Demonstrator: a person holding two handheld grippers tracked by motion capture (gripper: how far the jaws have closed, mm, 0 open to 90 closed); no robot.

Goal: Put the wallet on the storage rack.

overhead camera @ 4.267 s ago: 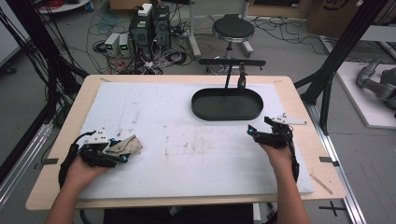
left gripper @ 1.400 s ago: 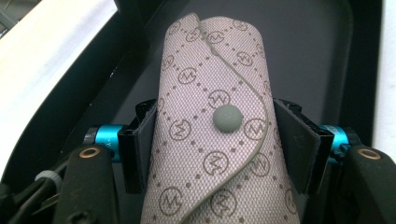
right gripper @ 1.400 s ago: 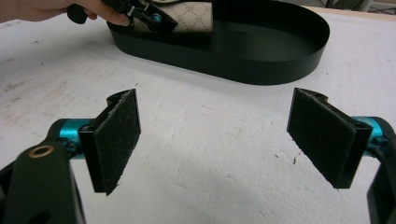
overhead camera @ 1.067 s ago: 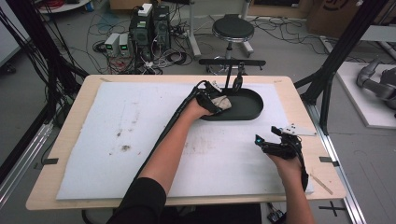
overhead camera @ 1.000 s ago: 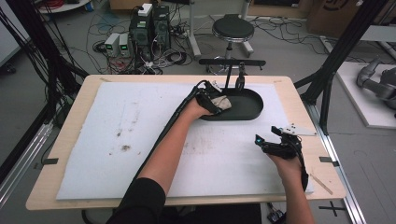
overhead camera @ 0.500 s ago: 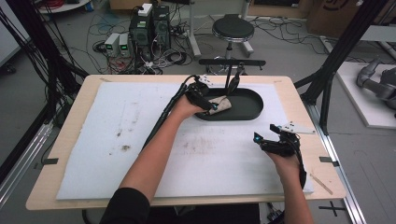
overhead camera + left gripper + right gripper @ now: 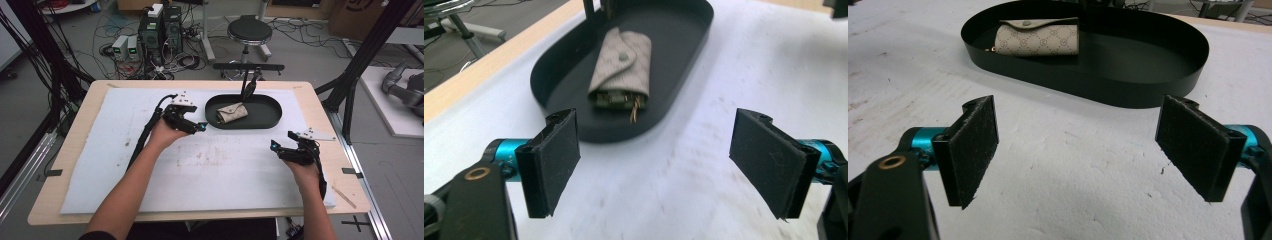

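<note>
My left gripper (image 7: pixel 196 125) hangs over the white mat (image 7: pixel 125 165), just beside the left end of the black oval tray (image 7: pixel 265 120), which sits toward the far edge of the tabletop (image 7: pixel 90 100), a little right of its middle. Its jaws have just been opening and now stand wide apart with nothing between them; in the left gripper view I see only bare mat between the pads (image 7: pixel 555 165). The beige key pouch (image 7: pixel 231 112) lies inside the tray, in its left half, flap snapped shut. Something thin and gold pokes from its open end in the left gripper view, too small and soft for me to name. A dark upright post (image 7: pixel 246 87) rises at the tray's far rim; its top is cut off in both gripper views. My right gripper (image 7: pixel 276 147) rests over the mat near the right edge, well apart from the tray, jaws also spread wide and empty. The mat's stains (image 7: pixel 205 157) are blurred.
</note>
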